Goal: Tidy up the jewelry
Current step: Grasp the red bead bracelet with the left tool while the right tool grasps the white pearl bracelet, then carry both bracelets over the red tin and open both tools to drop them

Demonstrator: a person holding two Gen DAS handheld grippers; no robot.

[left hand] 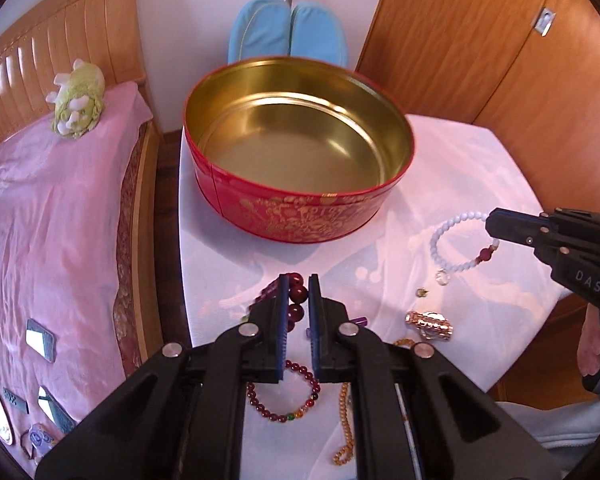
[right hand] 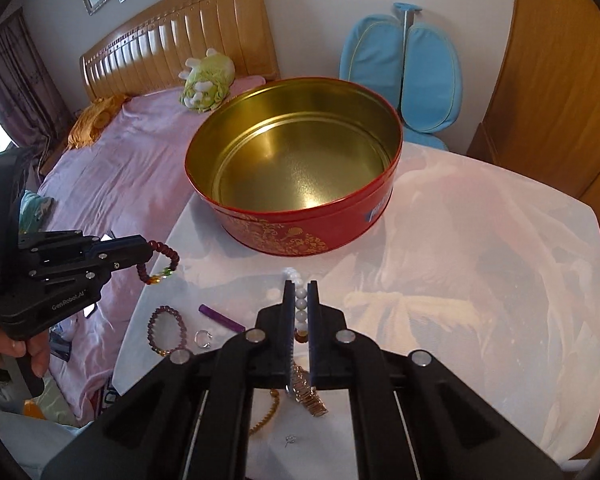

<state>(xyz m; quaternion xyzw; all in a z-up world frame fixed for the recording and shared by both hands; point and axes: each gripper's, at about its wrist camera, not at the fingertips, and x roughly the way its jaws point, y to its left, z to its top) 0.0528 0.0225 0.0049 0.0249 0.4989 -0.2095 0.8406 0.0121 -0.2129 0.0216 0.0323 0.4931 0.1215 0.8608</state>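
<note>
red tin (left hand: 296,216) — gold, empty inside

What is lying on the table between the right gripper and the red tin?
Nothing: in the right wrist view, only bare white cloth separates the right gripper from the red tin.

A round red tin (left hand: 300,216) with gold floral print is stood upright and open on the white surface (right hand: 480,240), its gold interior empty. A dark red bead bracelet (right hand: 162,262) is held off the surface in the left tongs (left hand: 299,280). A white bead bracelet (left hand: 456,240) is held likewise in the right tongs (right hand: 301,286). A gold watch (left hand: 430,324), purple bracelet (right hand: 168,330) and gold bead strand (left hand: 344,420) are left lying on the surface.
</note>
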